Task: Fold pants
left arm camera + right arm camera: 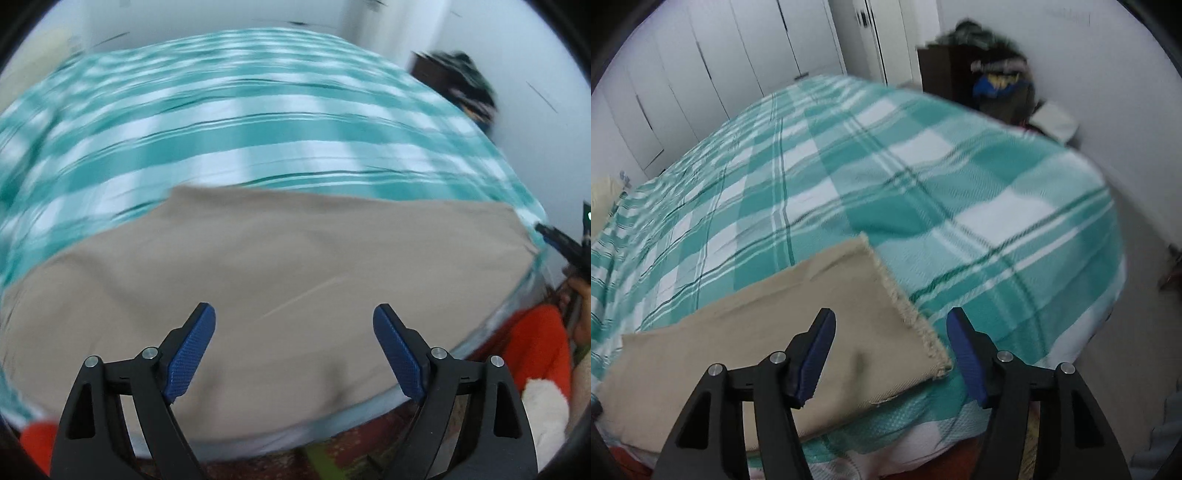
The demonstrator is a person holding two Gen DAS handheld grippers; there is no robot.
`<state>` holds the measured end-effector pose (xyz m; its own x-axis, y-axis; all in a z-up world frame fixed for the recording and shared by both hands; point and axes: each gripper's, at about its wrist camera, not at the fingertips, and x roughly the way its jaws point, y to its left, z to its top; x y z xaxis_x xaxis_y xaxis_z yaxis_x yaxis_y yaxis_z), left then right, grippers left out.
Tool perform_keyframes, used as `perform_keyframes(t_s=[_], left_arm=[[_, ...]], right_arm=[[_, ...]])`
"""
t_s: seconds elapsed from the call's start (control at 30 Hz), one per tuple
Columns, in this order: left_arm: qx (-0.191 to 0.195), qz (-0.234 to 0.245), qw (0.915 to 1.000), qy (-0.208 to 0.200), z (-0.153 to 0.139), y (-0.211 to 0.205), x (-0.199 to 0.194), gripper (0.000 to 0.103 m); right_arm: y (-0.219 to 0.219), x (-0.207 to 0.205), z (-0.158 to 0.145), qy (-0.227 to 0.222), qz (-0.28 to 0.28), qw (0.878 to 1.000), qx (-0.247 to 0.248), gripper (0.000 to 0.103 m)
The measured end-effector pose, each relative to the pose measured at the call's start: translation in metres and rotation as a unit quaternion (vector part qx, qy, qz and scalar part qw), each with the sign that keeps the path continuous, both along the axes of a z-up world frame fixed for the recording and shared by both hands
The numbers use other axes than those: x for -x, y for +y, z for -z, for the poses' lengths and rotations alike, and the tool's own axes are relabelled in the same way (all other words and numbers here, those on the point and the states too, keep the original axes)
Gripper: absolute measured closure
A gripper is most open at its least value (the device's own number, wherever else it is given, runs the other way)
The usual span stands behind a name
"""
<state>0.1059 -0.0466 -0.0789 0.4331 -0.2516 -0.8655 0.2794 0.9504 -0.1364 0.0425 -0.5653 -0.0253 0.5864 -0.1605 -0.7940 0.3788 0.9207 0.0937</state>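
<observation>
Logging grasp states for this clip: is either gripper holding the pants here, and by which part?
Nothing is held. The left gripper and right gripper are both open above the tan pants on the bed.

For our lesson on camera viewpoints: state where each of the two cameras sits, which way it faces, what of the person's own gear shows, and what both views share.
Left wrist: sits behind the open left claw, looking across the tan pants over the bed; the right claw shows at the right edge.
Right wrist: sits behind the open right claw, facing the pants' frayed hem.
Shared: pants and teal plaid bedspread.
</observation>
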Motion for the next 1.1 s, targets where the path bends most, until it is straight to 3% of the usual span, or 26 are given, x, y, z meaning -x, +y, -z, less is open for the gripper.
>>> perform_keyframes(t_s=[0.1, 0.23, 0.3, 0.37, 0.47, 0.6, 0.67, 0.7, 0.73, 0.83, 1.0, 1.1], left_arm=[[-0.018, 0.057, 0.9982, -0.005, 0.006, -0.066, -0.023, 0.015], [-0.034, 0.091, 0.9952, 0.006, 0.023, -0.121, -0.039, 0.015], [-0.045, 0.106, 0.9932, 0.017, 0.037, -0.139, -0.031, 0.015], [-0.069, 0.150, 0.9858, 0.032, 0.057, -0.158, -0.005, 0.015], [-0.107, 0.174, 0.9789, -0.004, 0.069, -0.162, 0.028, 0.010], [-0.088, 0.156, 0.9838, 0.012, 0.072, -0.152, 0.028, 0.005], [-0.088, 0.155, 0.9839, 0.016, 0.073, -0.153, 0.025, 0.004], [-0.088, 0.155, 0.9839, 0.016, 0.072, -0.153, 0.026, 0.004], [-0.087, 0.154, 0.9842, 0.015, 0.072, -0.153, 0.026, 0.004], [-0.082, 0.149, 0.9853, 0.013, 0.071, -0.152, 0.025, 0.003], [-0.076, 0.149, 0.9859, 0.015, 0.075, -0.153, 0.022, 0.003], [-0.075, 0.148, 0.9860, 0.014, 0.076, -0.152, 0.021, 0.003]], right_arm=[[-0.003, 0.004, -0.009, -0.016, 0.002, 1.000, 0.020, 0.038], [-0.004, 0.008, -0.013, -0.023, 0.005, 0.999, 0.032, 0.037], [-0.006, 0.010, -0.015, -0.025, 0.006, 0.999, 0.032, 0.036], [-0.007, 0.011, -0.014, -0.026, 0.004, 0.999, 0.028, 0.035], [-0.009, 0.010, -0.013, -0.029, 0.003, 0.999, 0.022, 0.032], [-0.013, 0.016, -0.017, -0.054, 0.008, 0.999, 0.000, 0.032], [-0.018, 0.021, -0.019, -0.069, 0.006, 0.997, -0.039, 0.032], [-0.025, 0.024, -0.018, -0.075, 0.003, 0.993, -0.093, 0.032], [-0.033, 0.029, -0.014, -0.081, 0.006, 0.983, -0.164, 0.032], [-0.047, 0.043, -0.001, -0.082, 0.028, 0.954, -0.288, 0.032], [-0.050, 0.049, 0.023, -0.038, 0.056, 0.929, -0.364, 0.032], [-0.048, 0.041, 0.031, -0.026, 0.055, 0.926, -0.373, 0.032]])
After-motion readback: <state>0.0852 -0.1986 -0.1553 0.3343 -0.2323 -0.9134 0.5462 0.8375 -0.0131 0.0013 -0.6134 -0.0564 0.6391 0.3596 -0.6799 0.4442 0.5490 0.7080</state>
